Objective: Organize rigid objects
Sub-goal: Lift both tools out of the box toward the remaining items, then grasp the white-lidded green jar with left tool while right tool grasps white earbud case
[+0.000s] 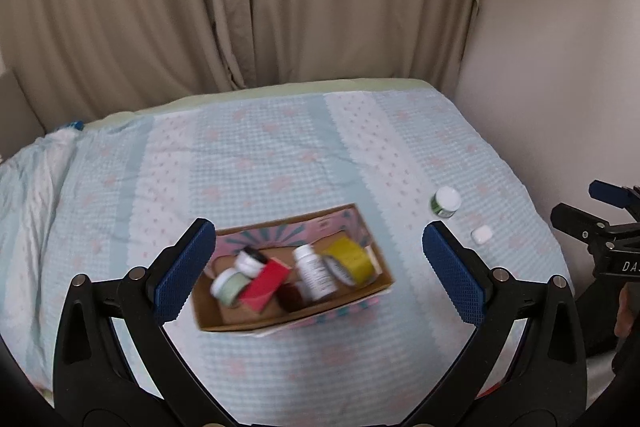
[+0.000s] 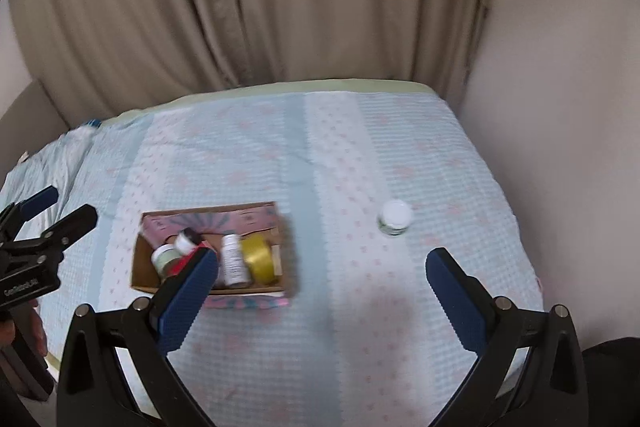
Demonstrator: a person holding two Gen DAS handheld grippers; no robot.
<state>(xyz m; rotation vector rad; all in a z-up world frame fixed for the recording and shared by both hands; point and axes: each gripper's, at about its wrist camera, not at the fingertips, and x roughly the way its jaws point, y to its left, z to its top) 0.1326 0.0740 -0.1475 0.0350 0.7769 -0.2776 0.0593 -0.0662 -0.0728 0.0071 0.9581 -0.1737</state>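
Both claws wide, holding nothing: left gripper (image 1: 316, 269) over box (image 1: 208, 311), right gripper (image 2: 322, 293) free. Jar (image 2: 395, 217) at 1 o'clock of my right claw, small white case (image 1: 481, 235) beside it. Risk: soft blanket (image 2: 320, 163), jar may tip or roll if I pinch off-center.

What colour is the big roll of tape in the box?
Yellow. The tape roll shows best in the left wrist view, at the right end of the cardboard box.
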